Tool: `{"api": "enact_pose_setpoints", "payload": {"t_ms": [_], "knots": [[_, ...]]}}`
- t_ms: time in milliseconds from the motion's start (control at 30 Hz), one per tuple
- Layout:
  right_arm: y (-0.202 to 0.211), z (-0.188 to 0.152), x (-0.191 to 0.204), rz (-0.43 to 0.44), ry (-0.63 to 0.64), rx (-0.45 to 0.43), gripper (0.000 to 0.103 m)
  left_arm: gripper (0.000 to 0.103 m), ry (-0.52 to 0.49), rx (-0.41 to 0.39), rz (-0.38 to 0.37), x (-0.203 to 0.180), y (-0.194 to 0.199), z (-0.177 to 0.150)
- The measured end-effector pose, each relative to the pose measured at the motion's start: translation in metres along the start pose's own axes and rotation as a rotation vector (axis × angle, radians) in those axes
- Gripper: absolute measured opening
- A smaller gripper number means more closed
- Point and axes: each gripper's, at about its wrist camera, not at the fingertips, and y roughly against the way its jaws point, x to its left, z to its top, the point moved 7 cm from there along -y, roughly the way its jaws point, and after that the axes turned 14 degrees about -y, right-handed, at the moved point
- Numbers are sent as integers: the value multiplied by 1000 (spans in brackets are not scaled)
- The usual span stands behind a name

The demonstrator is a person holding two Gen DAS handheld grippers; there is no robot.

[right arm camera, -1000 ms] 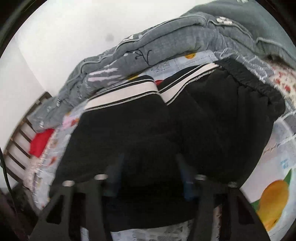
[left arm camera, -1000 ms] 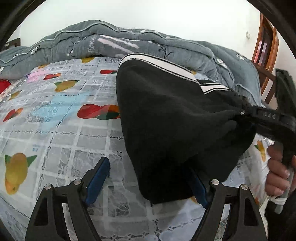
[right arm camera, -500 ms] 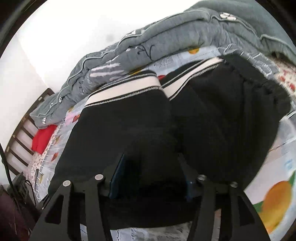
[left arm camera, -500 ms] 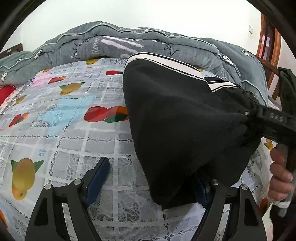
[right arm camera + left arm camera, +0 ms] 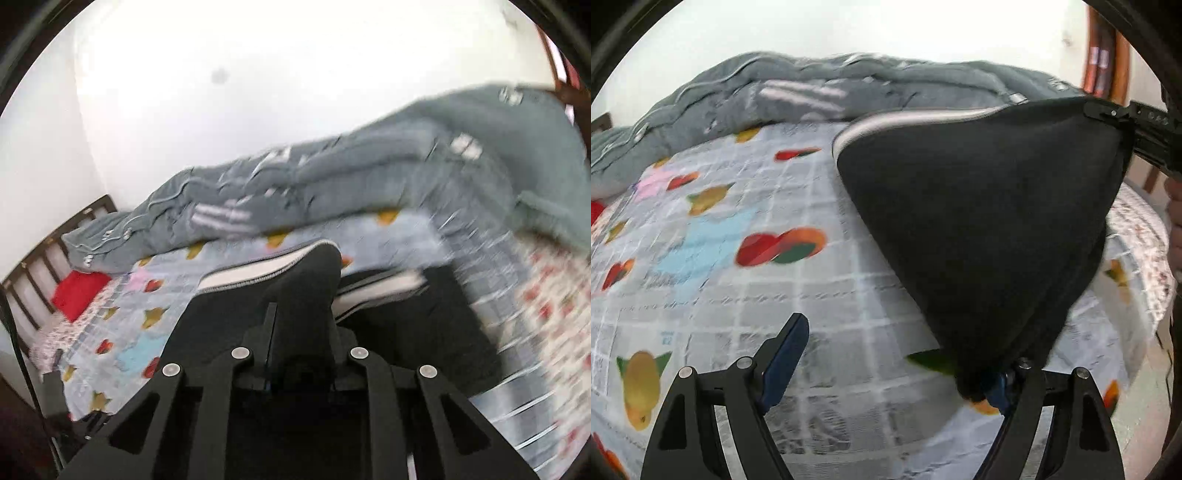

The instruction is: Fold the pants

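Black pants [image 5: 979, 221] with a white-striped hem hang in a taut tent shape above the fruit-print bedsheet [image 5: 738, 295]. At the upper right of the left wrist view my right gripper [image 5: 1108, 114] pinches their top corner. In the right wrist view my right gripper [image 5: 299, 332] has its jaws closing on a raised fold of the pants [image 5: 306, 280], and the rest lies below on the bed. My left gripper [image 5: 897, 350] stands wide with its jaws opening. The pants' lowest point drapes over its right finger, and only sheet shows between the fingers.
A rumpled grey quilt [image 5: 849, 92] runs along the bed's far side by the white wall. A red pillow [image 5: 79, 295] lies by the dark slatted headboard [image 5: 29, 273]. Wooden furniture [image 5: 1104, 55] stands at the right, and a person's hand [image 5: 1174, 206] holds the right gripper.
My right gripper has risen with the pants' corner, pulling the fabric from a sagging heap into a taut peak, and its jaws have narrowed on the fold. The left gripper stays in place.
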Motion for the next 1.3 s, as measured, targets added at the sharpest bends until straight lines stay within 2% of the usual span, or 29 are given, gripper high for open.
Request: {"api": "enact_pose_setpoints", "payload": {"t_ms": [67,133,233,267,333,367,400,467,567,700,800,900,967,1000,1067,1200,1300], "knots": [[16,8,-21,-50,12,-41,19,84,-35,-26,-22,-11,3,6],[20,4,-50,-116,7,-45,19,84,-69,-42,-69,-25,4,12],[2,-24,-97,-250,-2,20,19,84,-101,-25,-105,-41,1,13],[-8,-38,-115,-268,-40,57,19,84,-101,-24,-118,-44,1,12],[-13,-51,-132,-245,-112,59,20,84,-92,-23,-156,-46,4,8],[-11,-51,-132,-239,-117,48,24,84,-85,-25,-171,-45,6,5],[-8,-50,-133,-252,-122,46,32,84,-74,-30,-183,-43,10,2],[-2,-44,-132,-313,-102,45,44,83,-62,-47,-197,-38,22,-4],[15,-31,-126,-359,-48,-5,44,83,-47,-77,-189,-29,39,-9],[22,-21,-97,-334,62,-21,44,83,-37,-76,-163,-25,35,15],[21,-23,-78,-332,158,-48,44,83,-39,-21,-85,-27,11,39],[3,-40,-84,-343,170,21,44,83,-44,81,-42,-35,-18,32],[-13,-58,-102,-403,162,96,41,84,-18,95,-52,-39,-27,22],[-15,-65,-108,-395,147,106,41,84,7,82,-65,-38,-27,19],[-11,-72,-114,-374,118,89,41,84,26,92,-90,-37,-26,16],[-6,-78,-114,-379,123,135,41,83,44,106,-139,-32,-22,18],[3,-65,-111,-368,141,125,42,83,47,88,-166,-26,-20,28]]}}
